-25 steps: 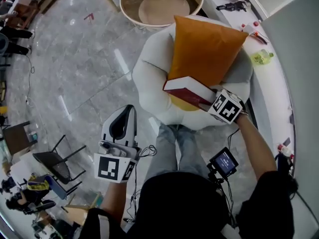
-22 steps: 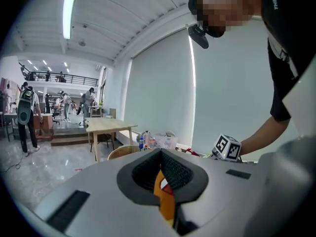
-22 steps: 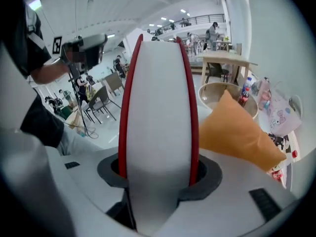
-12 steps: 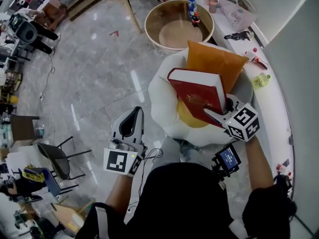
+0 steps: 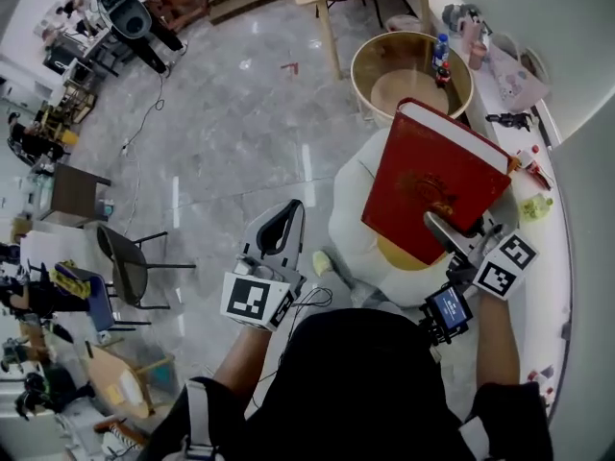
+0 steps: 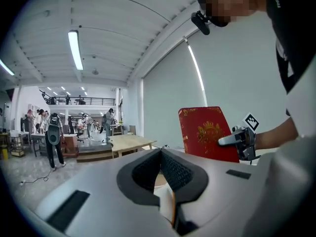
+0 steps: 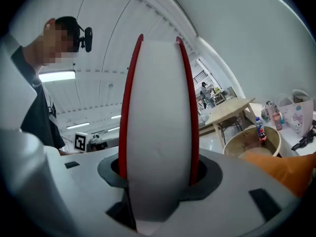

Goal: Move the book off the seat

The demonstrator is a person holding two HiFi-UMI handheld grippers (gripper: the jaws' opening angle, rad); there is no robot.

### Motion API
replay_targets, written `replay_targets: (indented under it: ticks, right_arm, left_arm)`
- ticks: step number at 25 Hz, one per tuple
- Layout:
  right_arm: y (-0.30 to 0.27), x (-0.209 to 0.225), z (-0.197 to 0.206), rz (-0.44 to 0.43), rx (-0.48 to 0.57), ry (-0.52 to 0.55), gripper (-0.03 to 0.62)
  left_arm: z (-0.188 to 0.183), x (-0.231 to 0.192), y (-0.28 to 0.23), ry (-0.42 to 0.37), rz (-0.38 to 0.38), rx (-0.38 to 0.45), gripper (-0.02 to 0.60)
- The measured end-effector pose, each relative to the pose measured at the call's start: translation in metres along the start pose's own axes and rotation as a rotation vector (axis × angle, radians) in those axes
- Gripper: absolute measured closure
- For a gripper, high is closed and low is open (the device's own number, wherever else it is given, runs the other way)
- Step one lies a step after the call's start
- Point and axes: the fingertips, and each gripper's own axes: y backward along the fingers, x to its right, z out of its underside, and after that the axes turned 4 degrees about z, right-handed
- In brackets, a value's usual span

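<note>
Red book (image 5: 432, 185), clamped in right gripper (image 5: 446, 230), half hides the seat (image 5: 351, 224); left gripper (image 5: 286, 215) closed, empty.

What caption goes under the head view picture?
Right gripper holds the red book up over the white seat; left gripper is shut, empty.
</note>
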Motion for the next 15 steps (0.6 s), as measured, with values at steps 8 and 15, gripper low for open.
replay_targets:
  ticks: [8, 15]
  right_arm:
    - [-0.038, -0.02, -0.019, -0.043, 0.107, -0.047, 0.353]
    - [-0.088, -0.04, -0.021, -0.052, 0.139, -0.067, 0.352]
  left_arm:
    - [0.006, -0.026, 0.018, -0.019, -0.027, -0.021, 0.571]
    - [0.016, -0.067, 0.029, 0.0, -0.028, 0.0, 0.571]
